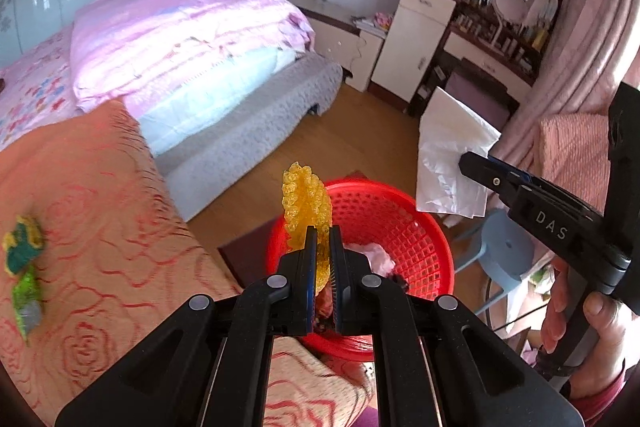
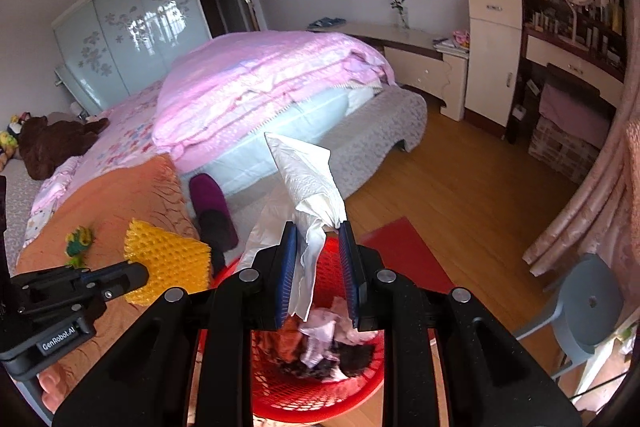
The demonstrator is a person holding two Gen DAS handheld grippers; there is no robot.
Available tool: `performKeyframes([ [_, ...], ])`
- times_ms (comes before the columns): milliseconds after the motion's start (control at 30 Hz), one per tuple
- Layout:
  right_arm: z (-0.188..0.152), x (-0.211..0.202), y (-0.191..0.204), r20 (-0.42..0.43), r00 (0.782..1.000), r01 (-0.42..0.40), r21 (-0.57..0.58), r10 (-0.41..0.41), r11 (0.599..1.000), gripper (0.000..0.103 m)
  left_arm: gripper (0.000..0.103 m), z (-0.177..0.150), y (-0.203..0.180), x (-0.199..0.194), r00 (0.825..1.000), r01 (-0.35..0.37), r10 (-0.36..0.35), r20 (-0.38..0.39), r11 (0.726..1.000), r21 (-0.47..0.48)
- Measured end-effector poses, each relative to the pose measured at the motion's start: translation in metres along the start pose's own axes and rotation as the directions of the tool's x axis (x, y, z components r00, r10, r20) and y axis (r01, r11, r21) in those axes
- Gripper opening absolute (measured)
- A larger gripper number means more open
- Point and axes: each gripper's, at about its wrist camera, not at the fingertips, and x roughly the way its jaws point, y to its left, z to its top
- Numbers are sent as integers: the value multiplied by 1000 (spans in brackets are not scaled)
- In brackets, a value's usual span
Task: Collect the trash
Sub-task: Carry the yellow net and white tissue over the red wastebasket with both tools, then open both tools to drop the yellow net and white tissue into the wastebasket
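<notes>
My left gripper (image 1: 323,231) is shut on a yellow foam fruit net (image 1: 306,203), which stands up above the near rim of a red mesh basket (image 1: 404,223). Over the same red basket (image 2: 320,403), my right gripper (image 2: 316,227) is shut on a white paper tissue (image 2: 308,175) that droops between its fingers. Crumpled pink paper (image 2: 324,327) and dark scraps lie inside. In the right wrist view the left gripper (image 2: 140,273) and its foam net (image 2: 168,259) are at the lower left. The left wrist view shows the right gripper (image 1: 470,161) with the tissue (image 1: 448,147).
A green and yellow wrapper (image 1: 22,247) lies on the orange blanket (image 1: 100,207) at the left. The bed with a pink quilt (image 2: 260,79) fills the middle. A purple slipper (image 2: 212,211), a red mat (image 2: 400,247) and a blue stool (image 2: 580,307) are on the wooden floor.
</notes>
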Motion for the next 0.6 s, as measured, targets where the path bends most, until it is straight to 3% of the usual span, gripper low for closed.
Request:
performKeyframes([
  [400, -19, 34, -12, -88, 996, 31, 10, -30, 999, 23, 9, -15, -15, 46, 995, 14, -11, -101, 1000, 27],
  [467, -21, 37, -13, -101, 995, 26, 14, -25, 1000, 25, 19, -19, -12, 49, 994, 8, -5, -113, 1000, 21],
  [533, -22, 38, -14, -108, 994, 21, 20, -19, 1000, 31, 50, -20, -10, 48, 995, -5, 7, -102, 1000, 14],
  [600, -23, 38, -12, -106, 994, 24, 22, -22, 999, 37, 58, -21, -9, 45, 996, -11, 11, -89, 1000, 6],
])
